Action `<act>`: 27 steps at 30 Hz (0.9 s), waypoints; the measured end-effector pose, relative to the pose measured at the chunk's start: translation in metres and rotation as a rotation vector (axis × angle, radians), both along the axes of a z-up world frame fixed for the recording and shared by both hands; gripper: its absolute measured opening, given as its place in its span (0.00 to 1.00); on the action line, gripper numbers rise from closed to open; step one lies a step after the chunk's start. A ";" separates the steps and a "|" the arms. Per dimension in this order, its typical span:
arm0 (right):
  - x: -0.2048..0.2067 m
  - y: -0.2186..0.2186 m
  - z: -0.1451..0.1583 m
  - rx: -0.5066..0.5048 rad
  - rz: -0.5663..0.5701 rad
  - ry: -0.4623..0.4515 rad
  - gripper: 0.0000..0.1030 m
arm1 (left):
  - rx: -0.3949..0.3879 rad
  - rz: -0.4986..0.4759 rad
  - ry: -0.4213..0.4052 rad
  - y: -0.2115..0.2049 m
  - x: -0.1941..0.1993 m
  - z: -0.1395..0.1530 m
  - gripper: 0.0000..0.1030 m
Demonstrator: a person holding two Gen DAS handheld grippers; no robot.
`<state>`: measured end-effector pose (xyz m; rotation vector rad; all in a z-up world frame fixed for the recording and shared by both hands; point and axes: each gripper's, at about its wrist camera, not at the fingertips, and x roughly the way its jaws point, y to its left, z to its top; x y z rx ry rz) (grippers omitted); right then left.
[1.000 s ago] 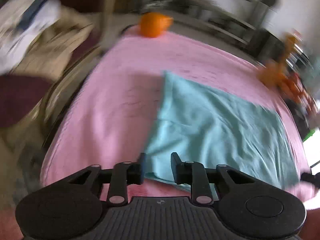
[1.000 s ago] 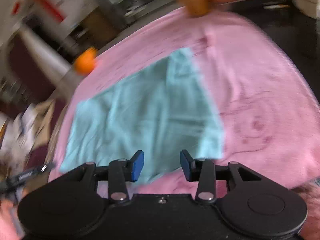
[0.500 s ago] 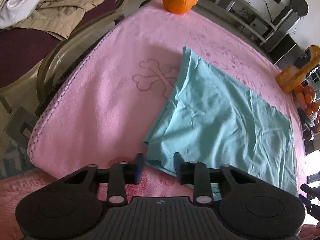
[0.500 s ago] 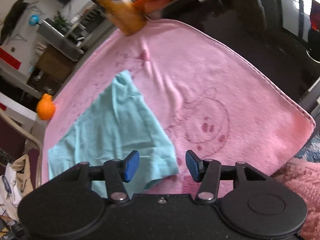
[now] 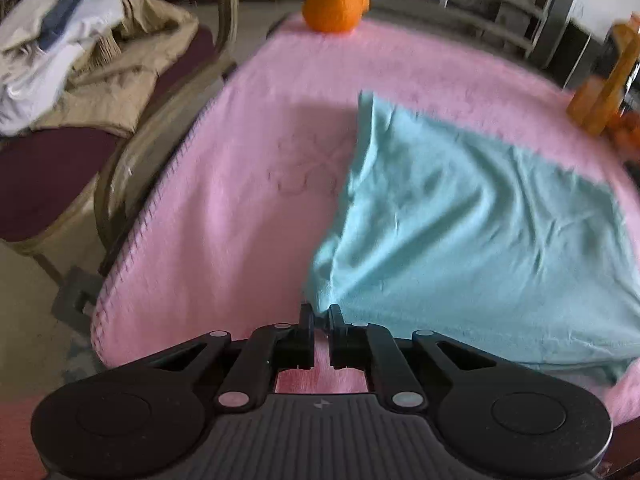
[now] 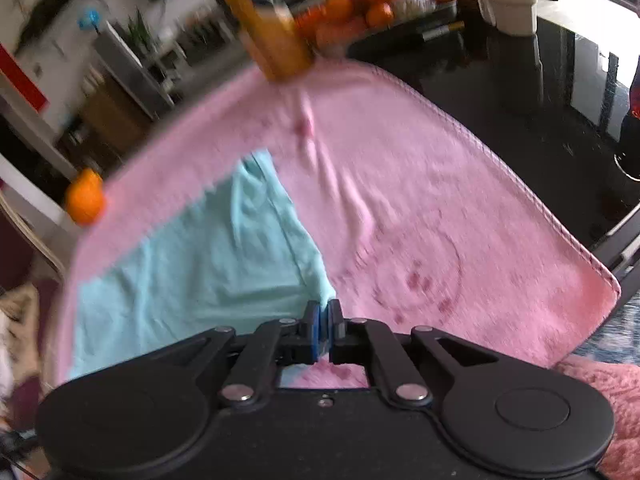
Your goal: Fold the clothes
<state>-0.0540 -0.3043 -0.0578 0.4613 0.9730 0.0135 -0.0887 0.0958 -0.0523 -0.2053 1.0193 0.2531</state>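
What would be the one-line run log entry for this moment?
stage: gripping near corners | left gripper: closing on teal cloth | right gripper: shut on teal cloth | surface: pink blanket

Orange (image 5: 334, 7) at pink blanket (image 5: 224, 200) far edge; fruit pile (image 6: 376, 4) beyond

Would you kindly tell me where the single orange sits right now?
The orange sits at the far edge of the pink blanket, top centre in the left wrist view, beyond the teal cloth; the right wrist view shows it far left.
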 end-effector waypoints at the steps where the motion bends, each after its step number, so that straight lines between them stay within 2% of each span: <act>1: 0.004 0.003 -0.005 -0.023 0.009 0.030 0.04 | 0.014 -0.011 0.020 -0.002 0.002 -0.003 0.11; 4: 0.009 0.010 -0.008 -0.077 0.031 0.059 0.08 | 0.030 -0.012 0.024 -0.003 -0.001 0.002 0.19; 6: 0.006 0.011 -0.003 -0.066 0.039 0.044 0.11 | 0.026 -0.007 0.026 -0.001 -0.004 0.006 0.19; 7: 0.003 0.010 0.001 -0.047 0.034 0.034 0.15 | 0.026 0.000 0.006 0.001 -0.005 0.012 0.19; 10: 0.002 0.004 0.026 0.056 0.016 -0.013 0.19 | 0.025 -0.007 -0.094 0.006 -0.003 0.041 0.21; 12: 0.008 0.006 0.051 0.097 0.037 -0.070 0.24 | 0.012 -0.021 -0.160 0.008 0.004 0.061 0.26; 13: 0.013 0.009 0.066 0.102 0.054 -0.105 0.30 | 0.007 -0.028 -0.187 0.009 0.009 0.070 0.28; 14: 0.019 0.013 0.081 0.107 0.071 -0.140 0.34 | 0.010 -0.035 -0.202 0.008 0.016 0.076 0.28; 16: 0.035 0.022 0.103 0.115 0.101 -0.192 0.36 | 0.016 -0.049 -0.232 0.008 0.032 0.089 0.28; 18: 0.054 0.030 0.116 0.134 0.120 -0.226 0.41 | 0.032 -0.057 -0.236 0.008 0.054 0.092 0.29; 22: 0.093 0.037 0.116 0.141 0.103 -0.259 0.48 | 0.060 -0.068 -0.194 0.012 0.099 0.083 0.28; 27: 0.145 0.032 0.069 0.108 0.059 -0.162 0.48 | 0.045 -0.072 -0.089 0.023 0.146 0.043 0.28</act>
